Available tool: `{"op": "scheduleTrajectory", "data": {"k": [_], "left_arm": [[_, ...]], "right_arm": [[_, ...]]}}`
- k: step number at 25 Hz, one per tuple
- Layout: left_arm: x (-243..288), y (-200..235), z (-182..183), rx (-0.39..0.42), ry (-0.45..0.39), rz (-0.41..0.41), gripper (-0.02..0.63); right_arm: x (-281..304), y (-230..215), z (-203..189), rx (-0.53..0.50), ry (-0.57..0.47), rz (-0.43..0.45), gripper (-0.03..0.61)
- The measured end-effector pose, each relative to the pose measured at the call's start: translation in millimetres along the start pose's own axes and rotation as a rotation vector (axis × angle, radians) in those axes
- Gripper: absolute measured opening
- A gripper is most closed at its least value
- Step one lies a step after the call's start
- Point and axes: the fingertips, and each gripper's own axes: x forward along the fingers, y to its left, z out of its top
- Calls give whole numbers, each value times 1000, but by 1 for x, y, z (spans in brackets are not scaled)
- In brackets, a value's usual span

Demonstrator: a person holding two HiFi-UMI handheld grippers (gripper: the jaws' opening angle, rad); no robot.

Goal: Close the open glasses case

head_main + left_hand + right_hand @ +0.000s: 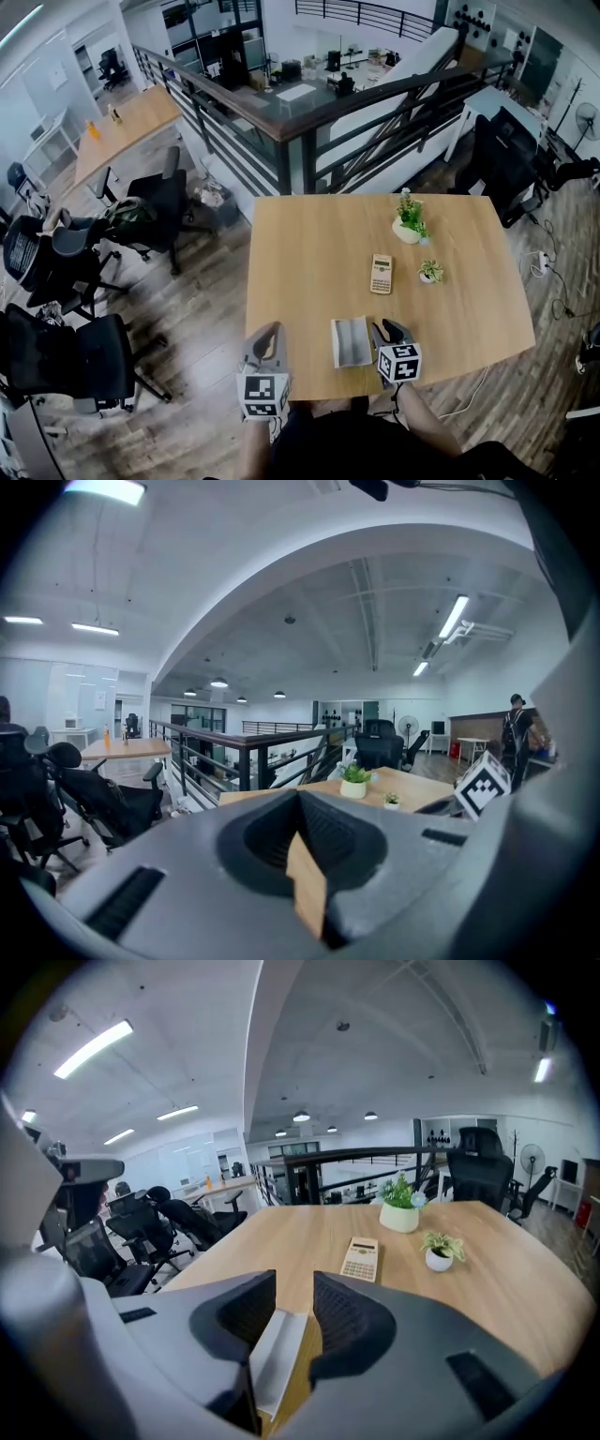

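Note:
The open grey glasses case (351,341) lies on the wooden table (309,253) near its front edge, hollow side up. My right gripper (386,330) hovers just to the right of the case. Its jaws stand a narrow gap apart, and in the right gripper view (293,1296) the case's pale edge (272,1354) shows through that gap below them. My left gripper (267,334) is over the front left corner of the table, left of the case and apart from it. In the left gripper view (302,799) its jaws meet, with nothing between them.
A beige calculator (381,274) lies mid-table beyond the case. A small potted plant (430,272) stands to its right and a larger one (409,217) farther back. Office chairs (141,211) stand to the left of the table, and a railing (281,122) runs behind it.

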Motion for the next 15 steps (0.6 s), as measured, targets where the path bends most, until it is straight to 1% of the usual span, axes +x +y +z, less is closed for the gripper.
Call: {"op": "scheduleTrajectory", "data": {"k": [4, 10, 15], "left_arm": [[-4, 0, -2, -13, 3, 5, 0], [-8, 2, -5, -20, 5, 16, 0], [-12, 3, -5, -30, 8, 18, 0]], "right_arm": [[20, 1, -30, 57, 84, 23, 135], [43, 2, -64, 42, 190, 30, 135], [51, 0, -90, 75, 269, 20, 135]]}}
